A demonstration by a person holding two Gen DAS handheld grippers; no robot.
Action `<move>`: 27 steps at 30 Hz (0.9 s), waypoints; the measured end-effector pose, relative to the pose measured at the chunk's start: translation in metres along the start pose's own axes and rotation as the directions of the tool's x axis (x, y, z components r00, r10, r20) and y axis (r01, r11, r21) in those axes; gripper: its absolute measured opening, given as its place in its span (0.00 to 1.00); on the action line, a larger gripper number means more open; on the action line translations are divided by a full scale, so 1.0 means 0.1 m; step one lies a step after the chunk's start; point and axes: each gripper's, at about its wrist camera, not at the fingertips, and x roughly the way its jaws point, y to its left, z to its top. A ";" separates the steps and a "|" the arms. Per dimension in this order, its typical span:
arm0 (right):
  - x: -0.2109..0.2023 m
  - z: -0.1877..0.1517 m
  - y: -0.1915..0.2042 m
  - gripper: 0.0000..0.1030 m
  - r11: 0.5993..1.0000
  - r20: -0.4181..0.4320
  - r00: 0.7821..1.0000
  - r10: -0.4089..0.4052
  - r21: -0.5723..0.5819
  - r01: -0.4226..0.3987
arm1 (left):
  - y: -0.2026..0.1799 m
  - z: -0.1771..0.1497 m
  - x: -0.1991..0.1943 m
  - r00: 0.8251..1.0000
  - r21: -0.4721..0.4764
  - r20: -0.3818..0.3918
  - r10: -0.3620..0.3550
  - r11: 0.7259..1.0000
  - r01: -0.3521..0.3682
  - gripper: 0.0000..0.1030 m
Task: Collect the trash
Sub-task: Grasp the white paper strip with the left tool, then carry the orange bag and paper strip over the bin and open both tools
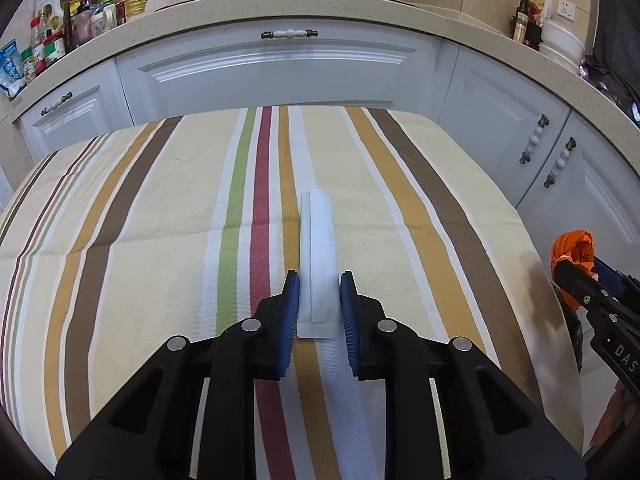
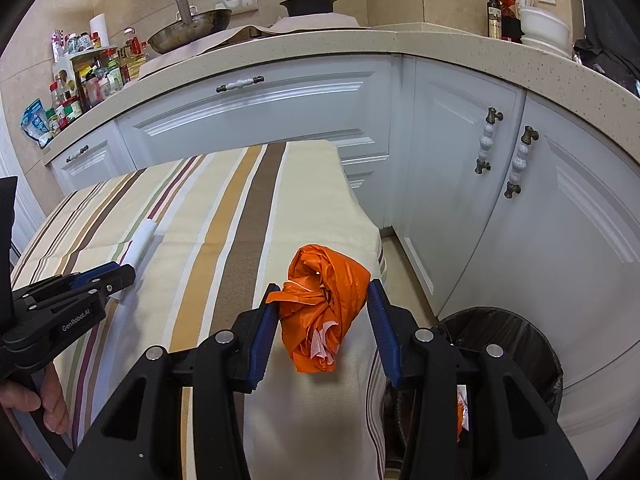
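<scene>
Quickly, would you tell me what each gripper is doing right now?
Left gripper: shut on the white packet.
Right gripper: shut on the orange wrapper.

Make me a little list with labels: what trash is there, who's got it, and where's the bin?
place: kitchen, table with striped cloth
white trash: flat white packet lying on the cloth
left gripper: pads closed on the packet's near end
orange trash: crumpled orange wrapper
right gripper: holding the wrapper above the table's edge
bin: dark bin with bag liner, on the floor beside the table, below the right gripper
</scene>
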 end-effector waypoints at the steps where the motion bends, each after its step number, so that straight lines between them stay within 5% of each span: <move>1: -0.01 0.00 0.00 0.43 1.000 0.002 1.000 0.000 -0.001 0.000 | 0.01 0.01 -0.03 1.000 -0.001 0.008 0.004 1.000 -0.004 0.20; 14: -0.29 0.02 0.06 0.43 1.000 0.057 0.998 -0.015 -0.015 0.016 | 0.07 0.04 -0.48 0.992 -0.002 0.117 0.036 0.999 -0.036 0.20; 27: -0.90 -0.15 -0.42 0.43 0.988 0.128 0.981 -0.143 0.071 0.135 | -0.57 0.01 -1.03 0.966 0.108 0.236 -0.108 0.991 0.084 0.20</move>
